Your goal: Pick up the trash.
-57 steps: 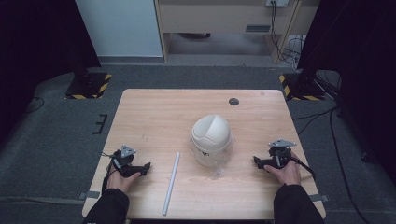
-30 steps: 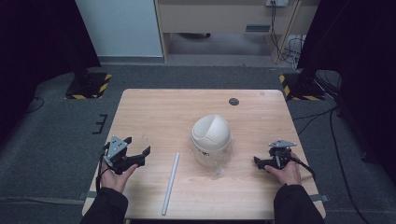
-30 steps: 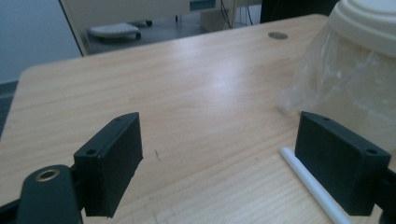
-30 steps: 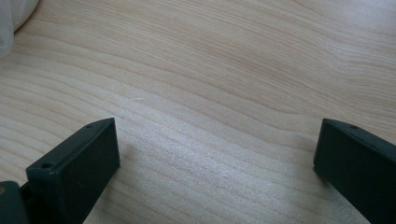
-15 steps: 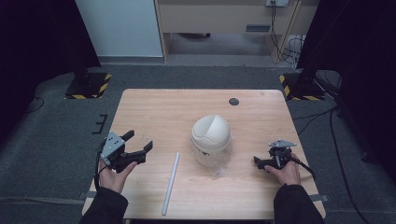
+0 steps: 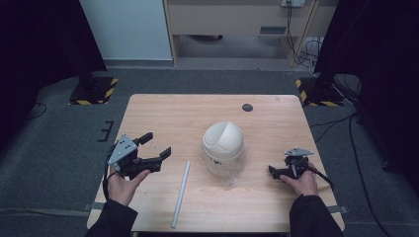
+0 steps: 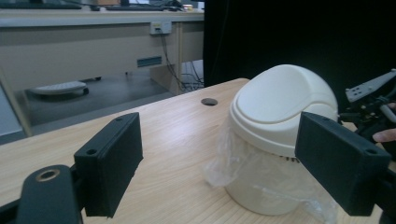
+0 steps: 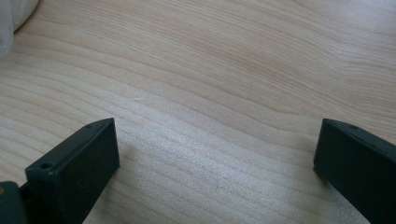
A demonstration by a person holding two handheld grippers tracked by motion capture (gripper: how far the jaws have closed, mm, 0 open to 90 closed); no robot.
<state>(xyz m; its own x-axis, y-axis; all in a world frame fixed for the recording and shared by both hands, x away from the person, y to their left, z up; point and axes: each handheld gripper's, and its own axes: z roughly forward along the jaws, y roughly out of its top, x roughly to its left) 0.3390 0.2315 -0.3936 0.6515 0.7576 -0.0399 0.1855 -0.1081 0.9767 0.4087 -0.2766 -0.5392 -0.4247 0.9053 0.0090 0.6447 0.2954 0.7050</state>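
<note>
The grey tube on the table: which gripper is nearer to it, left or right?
Left. The left gripper is lifted just to the left of the grey tube, fingers open. The right gripper rests low at the far side, beyond the white bin.

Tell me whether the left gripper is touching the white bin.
No, the left gripper hangs open, apart from the white bin.

Lidded bin [image 6: 224, 148] at the middle of the counter [image 6: 197, 111], tube [image 6: 181, 192] to its left, left claw [image 6: 154, 145] beyond the tube, right claw [image 6: 273, 171] right of the bin
</note>
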